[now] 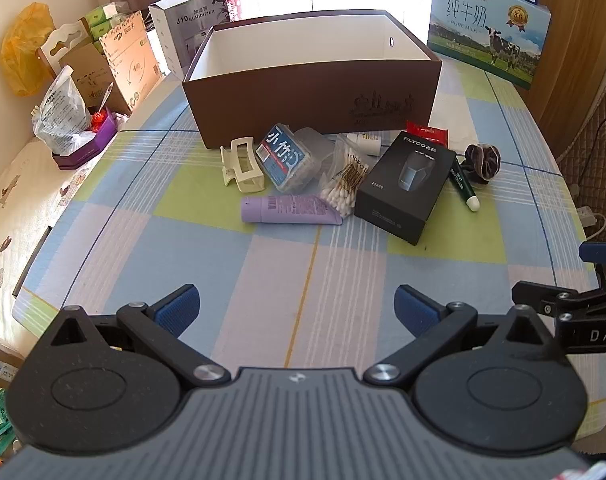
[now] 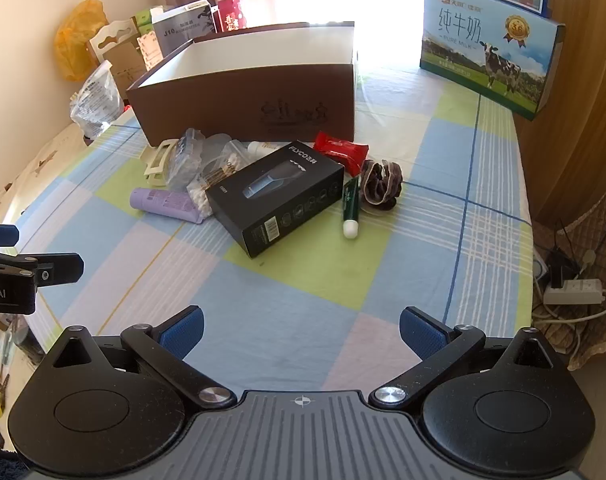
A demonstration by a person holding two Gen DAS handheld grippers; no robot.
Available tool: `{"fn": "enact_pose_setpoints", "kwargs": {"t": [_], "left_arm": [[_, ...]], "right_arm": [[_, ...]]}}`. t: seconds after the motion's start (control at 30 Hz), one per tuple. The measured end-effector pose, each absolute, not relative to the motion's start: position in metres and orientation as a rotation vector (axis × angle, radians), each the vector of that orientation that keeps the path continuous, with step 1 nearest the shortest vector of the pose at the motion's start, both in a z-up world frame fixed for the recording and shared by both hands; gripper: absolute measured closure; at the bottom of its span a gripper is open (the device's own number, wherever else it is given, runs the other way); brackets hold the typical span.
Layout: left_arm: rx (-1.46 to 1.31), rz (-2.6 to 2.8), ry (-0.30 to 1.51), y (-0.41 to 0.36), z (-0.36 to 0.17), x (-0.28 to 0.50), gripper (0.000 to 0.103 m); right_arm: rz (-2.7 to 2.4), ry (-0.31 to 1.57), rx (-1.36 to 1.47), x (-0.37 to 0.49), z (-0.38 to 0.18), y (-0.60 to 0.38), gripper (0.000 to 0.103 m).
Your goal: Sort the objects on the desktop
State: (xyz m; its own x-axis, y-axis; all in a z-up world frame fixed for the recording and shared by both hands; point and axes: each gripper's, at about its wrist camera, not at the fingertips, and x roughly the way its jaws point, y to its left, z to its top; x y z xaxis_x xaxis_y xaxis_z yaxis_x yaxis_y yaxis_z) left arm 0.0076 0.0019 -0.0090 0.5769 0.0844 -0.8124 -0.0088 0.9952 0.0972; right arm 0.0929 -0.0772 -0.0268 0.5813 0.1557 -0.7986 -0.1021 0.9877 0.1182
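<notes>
- I am holding the left gripper [image 1: 297, 312] low over the near part of the checked tablecloth [image 1: 183, 248] with its jaws spread wide and nothing between them; the right gripper [image 2: 301, 330] is hanging the same way, jaws apart and empty, well short of the clutter.
- The things to sort are lying in a tight heap just in front of the brown box [image 1: 315, 92], which is standing open-topped at the far side of the table; nothing is showing inside it from these views.
- The black carton [image 1: 407, 186] is sitting in the middle of the heap, touching the bag of cotton swabs [image 1: 345, 184] on one side and the green tube [image 1: 463, 184] on the other; I am judging that a grab at it with the jaws this wide could catch a neighbour and drag it along.
- The purple tube [image 1: 289, 209] is lying on its side, touching the swab bag; it looks round, so a push from one finger could set it rolling toward the table edge.
- The swab bag looks thin and slack; pinching a corner could let it sag or slip out on the way to the box.
- The cream hair clip [image 1: 243, 170] is partly under the blue plastic case [image 1: 289, 158]; lifting one could tip the other.
- The dark scrunchie [image 1: 483, 160] and red packet [image 2: 341, 148] are crowding the box wall; reaching for them could nudge the box.
- Both grippers are sitting close side by side; aiming both at the heap together could knock them together.
</notes>
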Motion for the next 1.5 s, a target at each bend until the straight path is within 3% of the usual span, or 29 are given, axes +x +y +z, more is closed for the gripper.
{"fn": "enact_pose_setpoints", "kwargs": {"t": [1.5], "left_arm": [[0.064, 0.087, 0.986, 0.006, -0.017, 0.025, 0.001]], "right_arm": [[0.165, 0.953, 0.071, 0.108, -0.033, -0.086, 0.002]]}}
